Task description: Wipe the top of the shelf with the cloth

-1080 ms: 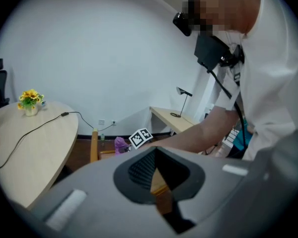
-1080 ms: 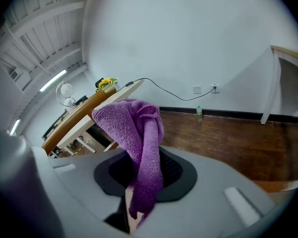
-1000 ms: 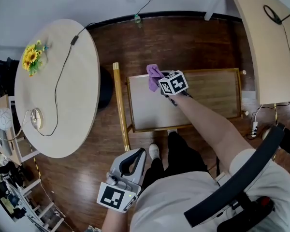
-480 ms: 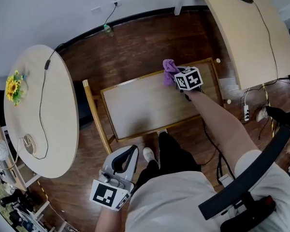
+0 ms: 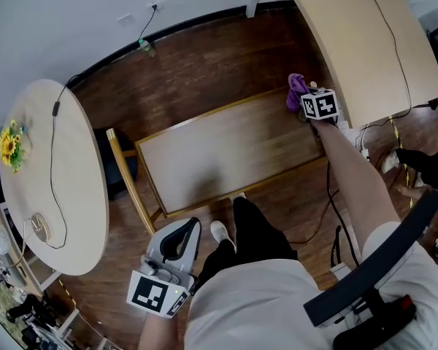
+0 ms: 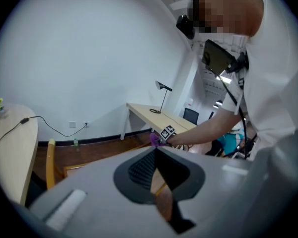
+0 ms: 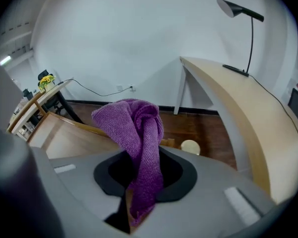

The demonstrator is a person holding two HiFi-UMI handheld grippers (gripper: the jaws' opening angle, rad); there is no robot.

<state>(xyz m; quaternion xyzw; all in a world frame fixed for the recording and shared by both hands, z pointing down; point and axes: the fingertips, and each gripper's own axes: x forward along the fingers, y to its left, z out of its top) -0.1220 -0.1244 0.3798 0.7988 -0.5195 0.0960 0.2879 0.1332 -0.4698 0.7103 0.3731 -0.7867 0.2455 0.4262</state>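
A dark plank floor (image 5: 204,71) carries a pale round table (image 5: 51,188) at the left and a long curved desk (image 5: 358,42) at the far right. Between them stands the shelf (image 5: 226,159). Its top is a flat rectangular panel of light wood grain, edged by a thin brass-coloured rail.

The right gripper (image 5: 306,102) reaches to the far right corner of that top, its jaws clamped on the cloth (image 7: 139,133). The cloth is a soft purple knit, bunched into a thick fold that stands out past the jaws. Whether it presses on the panel here cannot be told. The left gripper (image 5: 181,238) hangs near the person's legs, off the shelf, its jaws drawn together on nothing.

This looks like a wiping stroke at its right-hand end. The next move likely calls for laying the fold flat on the wood and drawing it left across the bare panel, inside the rail.
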